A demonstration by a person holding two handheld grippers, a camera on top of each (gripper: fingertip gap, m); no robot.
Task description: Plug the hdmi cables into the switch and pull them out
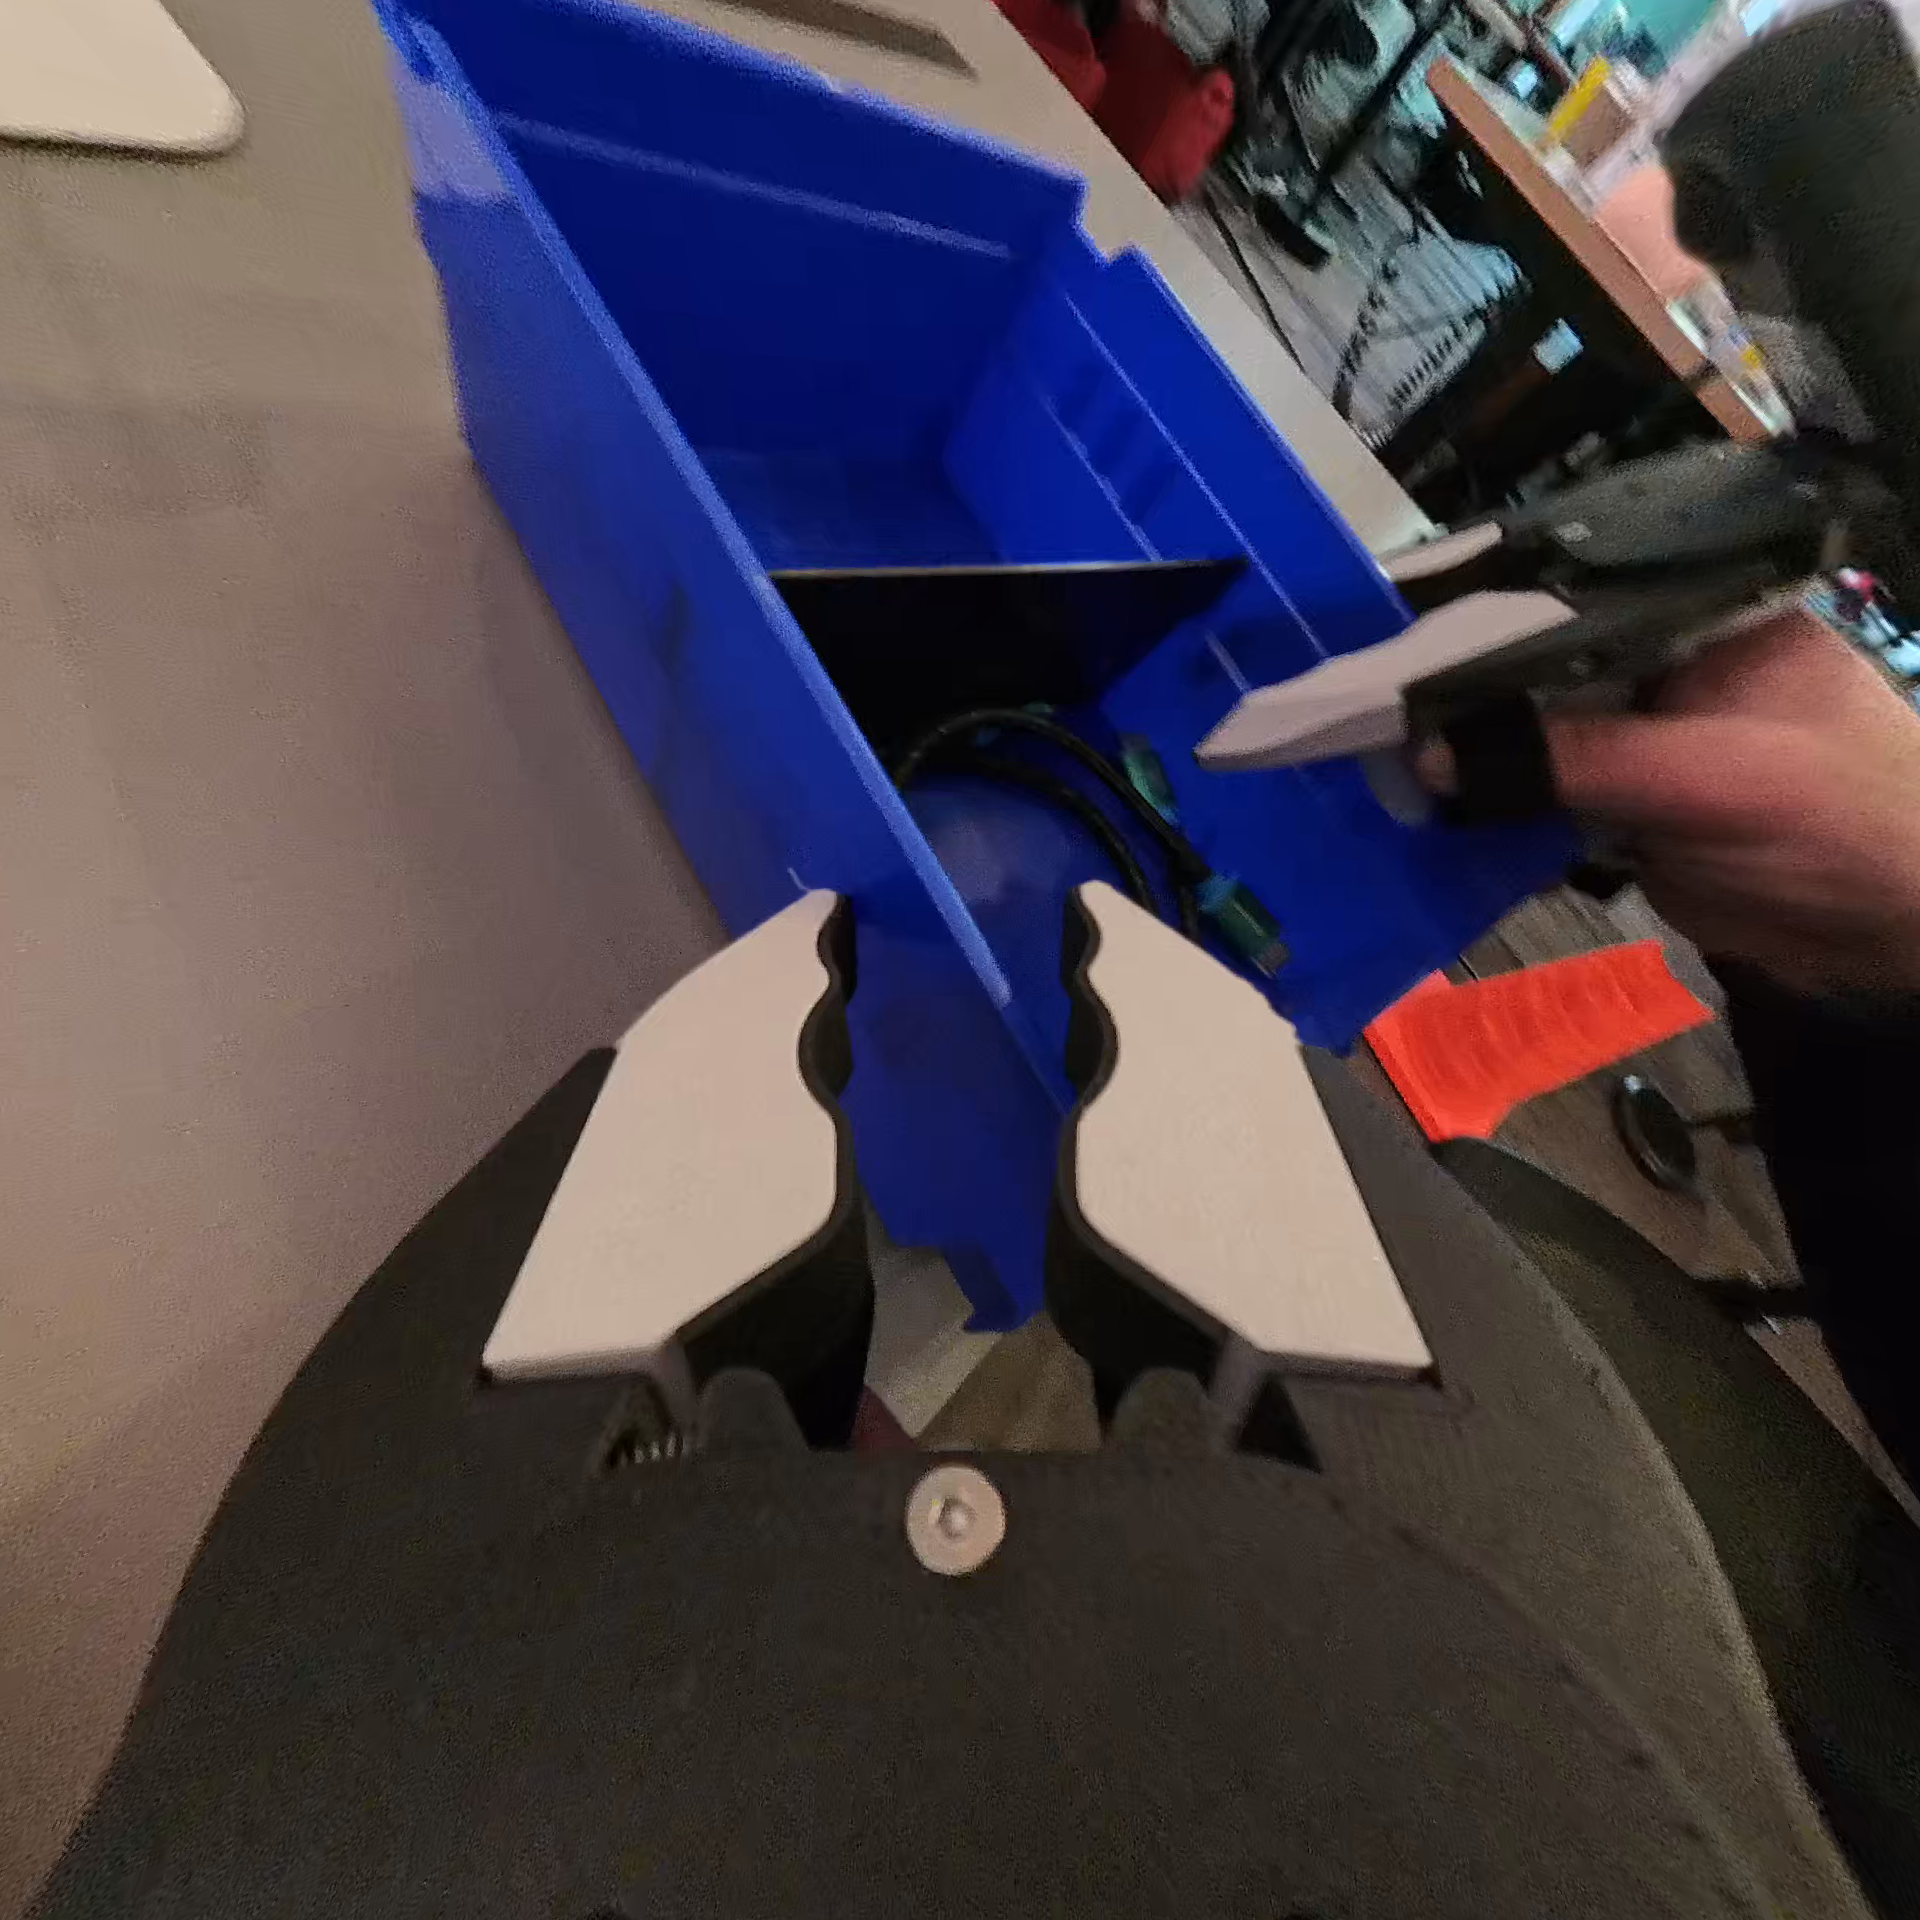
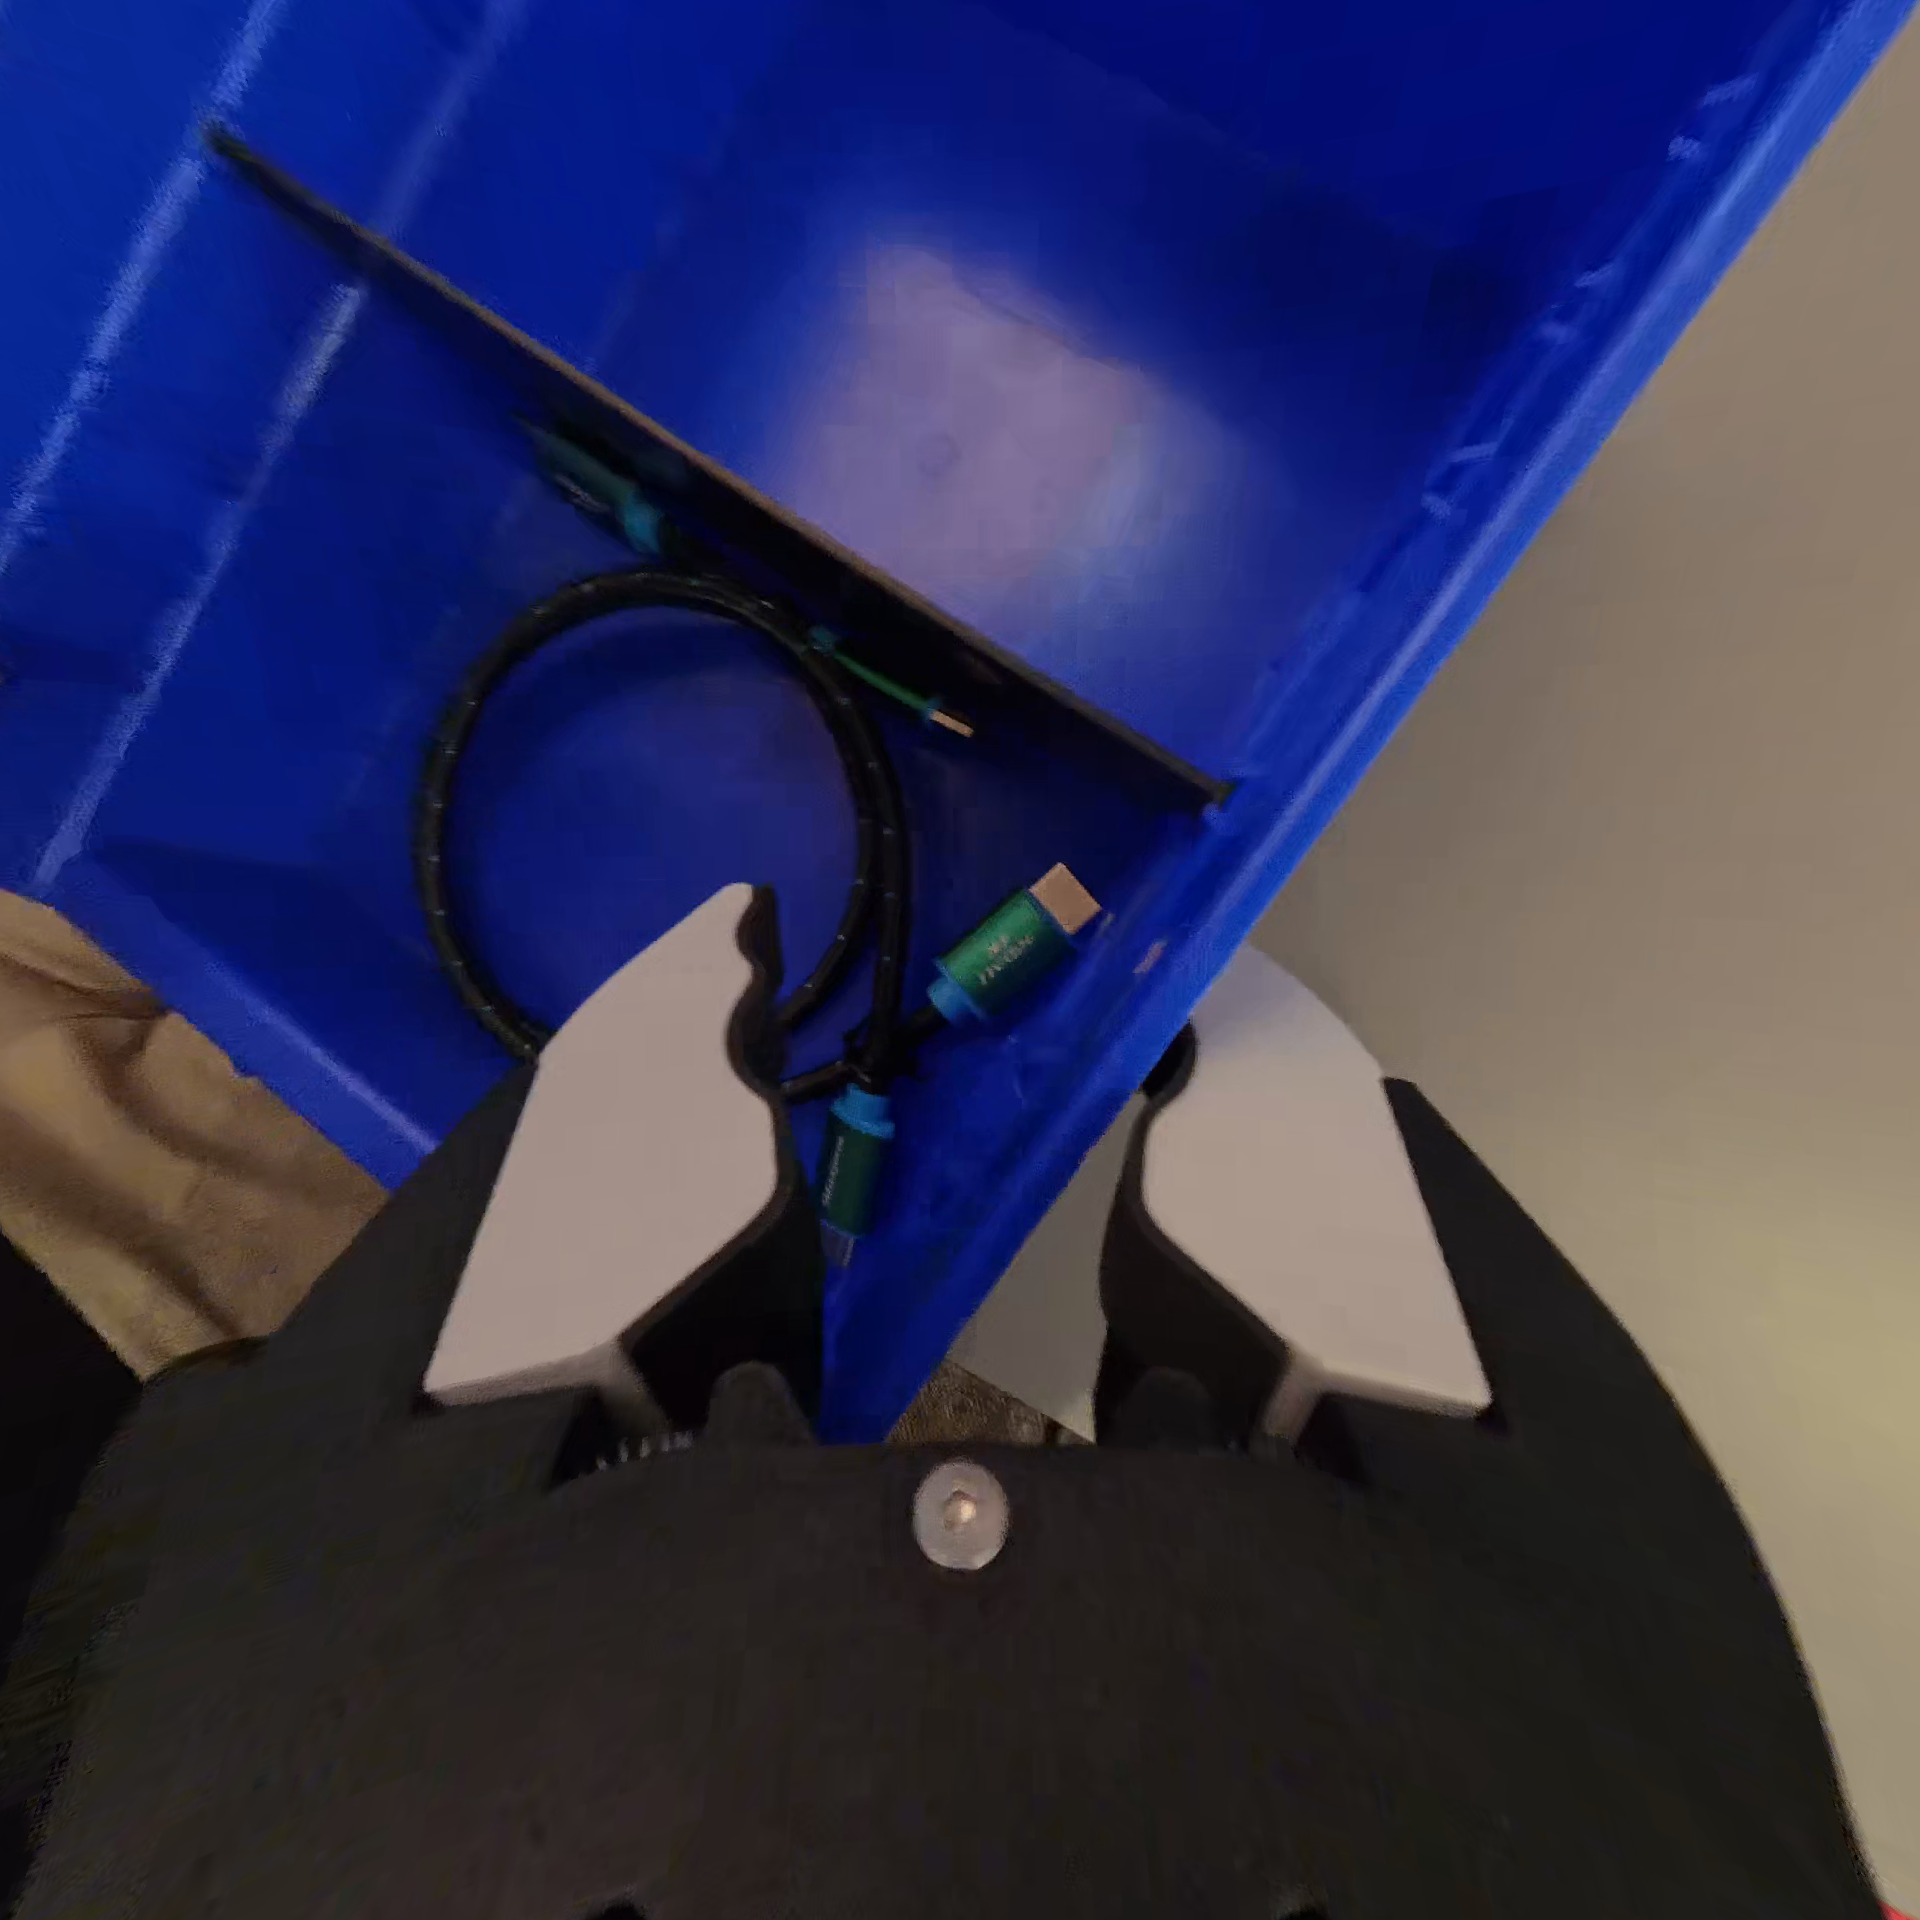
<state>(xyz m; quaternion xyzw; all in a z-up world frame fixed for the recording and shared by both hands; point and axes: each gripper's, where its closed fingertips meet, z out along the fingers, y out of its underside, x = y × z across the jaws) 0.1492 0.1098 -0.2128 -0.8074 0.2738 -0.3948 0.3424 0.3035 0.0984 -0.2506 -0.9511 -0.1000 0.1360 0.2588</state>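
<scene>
A black braided HDMI cable (image 2: 665,603) lies coiled on the floor of a blue bin (image 2: 1039,312), in the section near a black divider (image 2: 727,499). Its green connectors (image 2: 1003,956) with blue collars lie by the bin wall. My right gripper (image 2: 997,956) is open and straddles that wall, left finger inside above the cable. It also shows in the left wrist view (image 1: 1299,660), held by a hand. My left gripper (image 1: 961,904) is open and straddles the bin's near wall (image 1: 935,1039); the cable (image 1: 1091,810) lies just beyond. No switch is in view.
The bin stands on a beige table (image 1: 260,623). A white flat object (image 1: 104,94) lies at the far left. An orange ribbed part (image 1: 1527,1029) sits past the bin's right end. A person in dark clothes (image 1: 1787,208) and desks are behind.
</scene>
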